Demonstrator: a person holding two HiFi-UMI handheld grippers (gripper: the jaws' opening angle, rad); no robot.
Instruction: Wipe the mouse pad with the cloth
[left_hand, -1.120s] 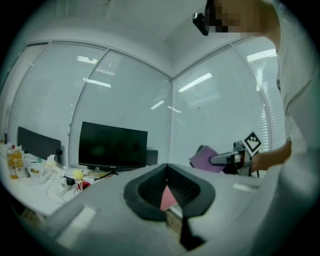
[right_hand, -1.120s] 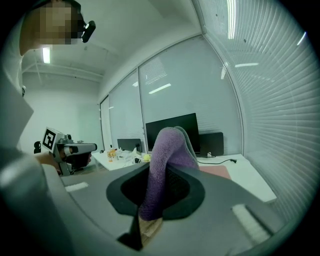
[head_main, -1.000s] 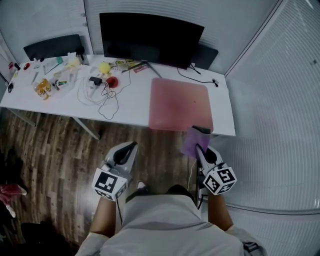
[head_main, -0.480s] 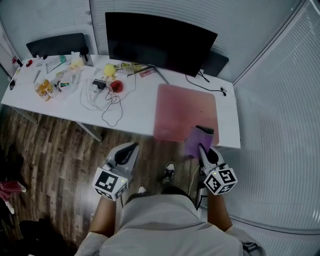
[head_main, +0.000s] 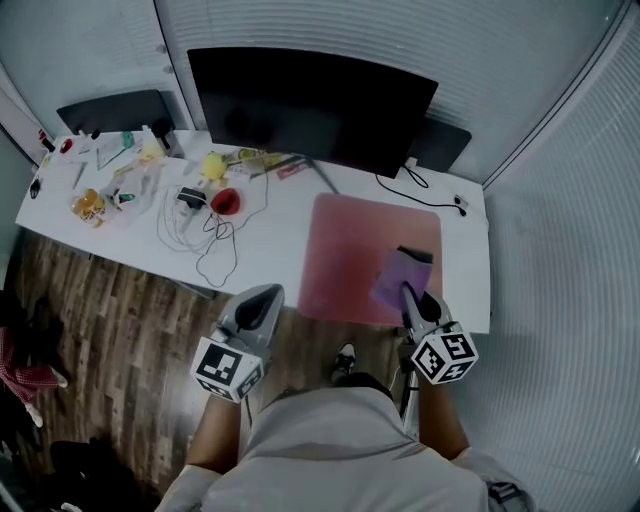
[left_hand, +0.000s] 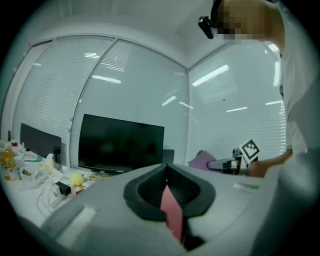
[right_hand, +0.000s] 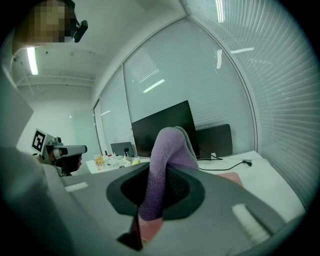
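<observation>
purple cloth held over the pink pad

the right gripper (head_main: 405, 292) has its fingers clamped on a soft purple cloth (head_main: 397, 276), which stands up out of them in a folded bunch. the cloth sits over the near right part of the pink rectangular mouse pad (head_main: 350, 245); whether it touches the pad cannot be told. the pad lies flat on the right half of the white counter (head_main: 275, 225), in front of a wide black monitor (head_main: 310, 100). the left gripper (head_main: 264, 293) hangs off to the left, over the wood-plank floor (head_main: 120, 300) just short of the counter's near edge, its fingers pressed together with nothing between them. a loose white cable (head_main: 205, 235) lies on the counter left of the pad.
</observation>
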